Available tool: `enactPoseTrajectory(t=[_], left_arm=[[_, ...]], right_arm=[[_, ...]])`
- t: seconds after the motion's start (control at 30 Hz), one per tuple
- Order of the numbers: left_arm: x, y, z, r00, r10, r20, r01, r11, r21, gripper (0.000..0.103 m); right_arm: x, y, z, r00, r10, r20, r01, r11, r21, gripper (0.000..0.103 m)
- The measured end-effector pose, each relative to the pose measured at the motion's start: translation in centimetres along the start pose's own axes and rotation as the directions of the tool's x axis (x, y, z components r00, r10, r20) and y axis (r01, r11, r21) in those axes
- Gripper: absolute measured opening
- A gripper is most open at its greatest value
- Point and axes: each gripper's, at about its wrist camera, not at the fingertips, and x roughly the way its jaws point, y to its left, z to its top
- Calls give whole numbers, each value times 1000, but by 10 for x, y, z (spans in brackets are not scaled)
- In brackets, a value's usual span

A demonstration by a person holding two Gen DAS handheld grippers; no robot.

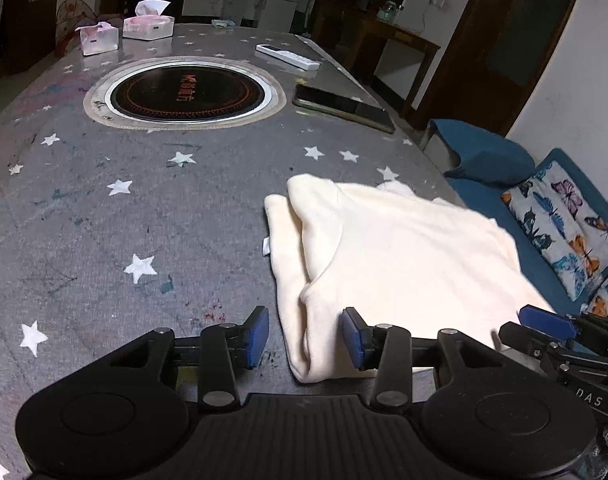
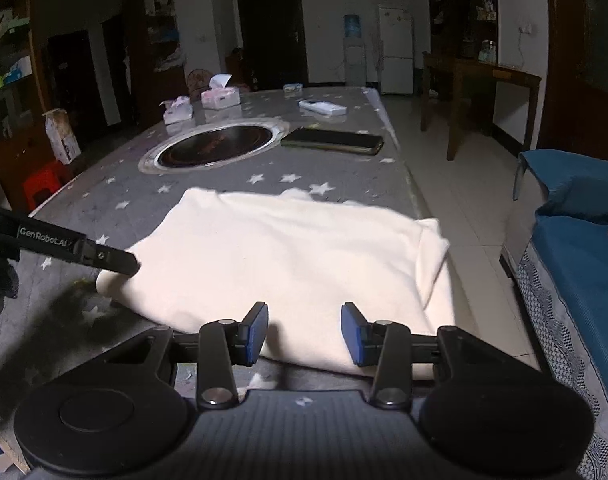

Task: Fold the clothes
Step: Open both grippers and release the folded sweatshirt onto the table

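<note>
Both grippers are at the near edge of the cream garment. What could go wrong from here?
1. The cream garment overhangs the table's right edge; a pull that way could drag it off.
2. The left gripper straddles only the near left corner, jaws open, so closing might catch just some layers and undo the fold.
3. The phone lies beyond; a far sweep could hit it.

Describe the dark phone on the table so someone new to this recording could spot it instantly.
Start at the round black cooktop set into the star-patterned table. Just to its right, toward the table's edge, lies the phone, flat and screen-up. Unlike the white remote beyond it, it is dark, glossy and wider.
</note>
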Motion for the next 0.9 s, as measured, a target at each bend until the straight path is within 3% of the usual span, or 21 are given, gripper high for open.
enactPoseTrajectory(t=[0.17, 0.37, 0.67, 0.9], left_arm=[[0, 2, -5, 1000, 8, -7, -8, 1000, 2, 46], [-4, 2, -5, 1000, 8, 3, -8, 1000, -4, 48], [-8, 5, -6, 1000, 4, 5, -4, 1000, -10, 48], [-7, 4, -5, 1000, 7, 2, -7, 1000, -14, 48]], right_arm=[[5, 11, -5, 999, -26, -21, 25, 998, -65, 41], [2, 21, 5, 1000, 8, 16, -7, 998, -55, 45], [15, 49, -3, 1000, -3, -21, -1, 987, -162, 45], [20, 52, 12, 1000, 14, 13, -12, 991, -134, 50]])
